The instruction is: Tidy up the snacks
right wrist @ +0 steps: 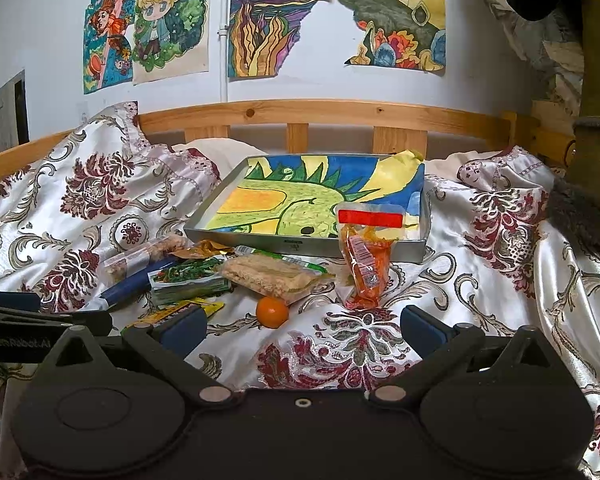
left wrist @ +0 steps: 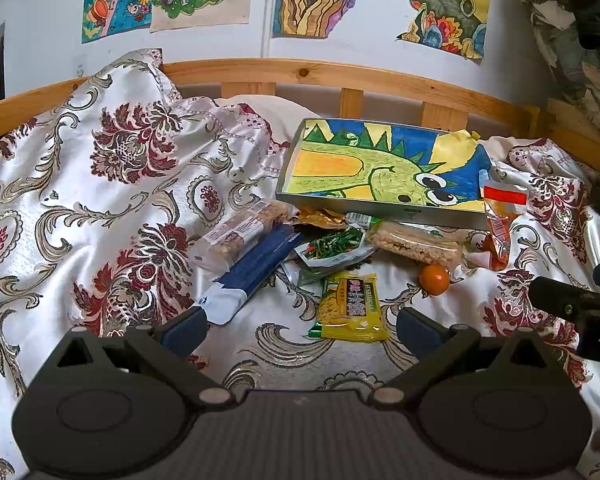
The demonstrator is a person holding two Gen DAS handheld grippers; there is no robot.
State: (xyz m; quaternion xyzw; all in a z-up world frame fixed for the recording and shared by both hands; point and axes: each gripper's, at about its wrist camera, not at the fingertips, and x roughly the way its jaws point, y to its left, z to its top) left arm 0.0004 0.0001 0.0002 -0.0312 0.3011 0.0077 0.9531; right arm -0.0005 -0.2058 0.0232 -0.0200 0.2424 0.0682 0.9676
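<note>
Both grippers hang low over the white satin bedspread with red floral pattern, level and pointing toward the wooden headboard. Left gripper has its blue-padded jaws spread wide and holds nothing; the yellow-and-green snack packet lies flat between them, just ahead of the tips, and the long dark-blue biscuit pack ends beside the left finger. Right gripper is likewise wide open and empty, with the small orange tangerine just ahead of its jaws, toward the left finger. Straight beyond stands the clear bag of orange sweets with a red strip, leaning on the shallow metal tray lined with a dinosaur drawing. Further left lies a clear-wrapped pale cracker pack.
</note>
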